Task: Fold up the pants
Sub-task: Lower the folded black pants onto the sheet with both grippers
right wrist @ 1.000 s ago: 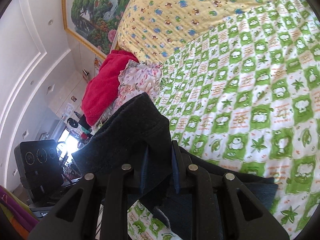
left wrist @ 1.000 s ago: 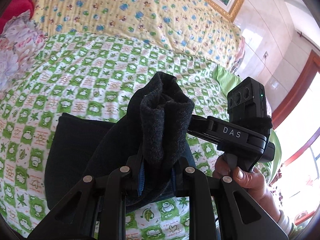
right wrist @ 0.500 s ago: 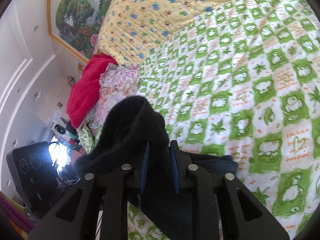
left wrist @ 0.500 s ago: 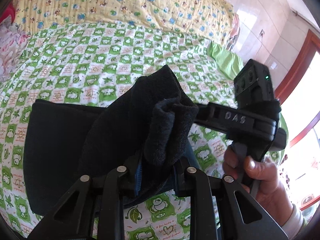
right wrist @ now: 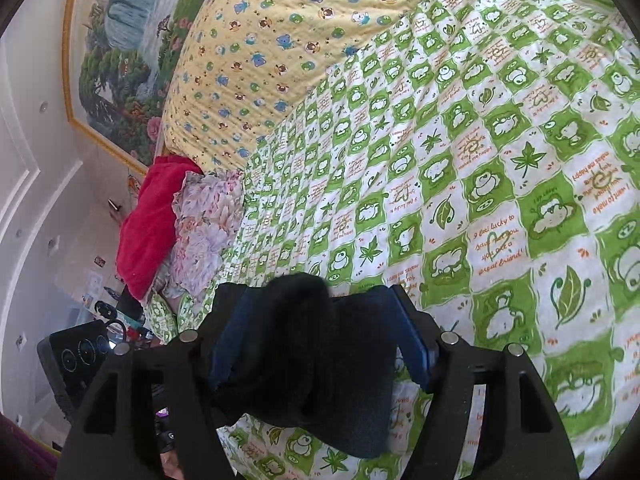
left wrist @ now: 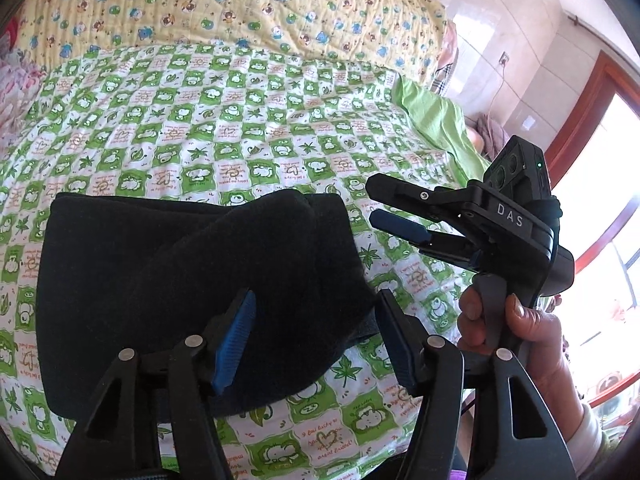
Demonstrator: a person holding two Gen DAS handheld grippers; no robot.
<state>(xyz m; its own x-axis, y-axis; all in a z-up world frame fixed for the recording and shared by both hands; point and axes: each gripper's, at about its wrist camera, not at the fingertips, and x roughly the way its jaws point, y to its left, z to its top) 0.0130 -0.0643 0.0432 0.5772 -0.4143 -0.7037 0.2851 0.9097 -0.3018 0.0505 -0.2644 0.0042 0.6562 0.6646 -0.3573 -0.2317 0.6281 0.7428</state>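
Dark pants lie folded over on a green-and-white checked bed cover. My left gripper hovers over their near right edge with its jaws opening. The cloth shows between the blue pads, which do not press on it. My right gripper, held by a hand, points at the pants' right edge with its jaws opening and nothing gripped. In the right wrist view a hump of the pants shows between the spread pads of the right gripper, loose.
A yellow quilt with small bears lies at the bed's far side. A red blanket and floral cloth are piled at the left end. A framed painting hangs behind. A green sheet and red-framed window are at right.
Both grippers have opened and let go of the pants. The raised fold has dropped flat onto the lower layer, and the right gripper has drawn back from the cloth.
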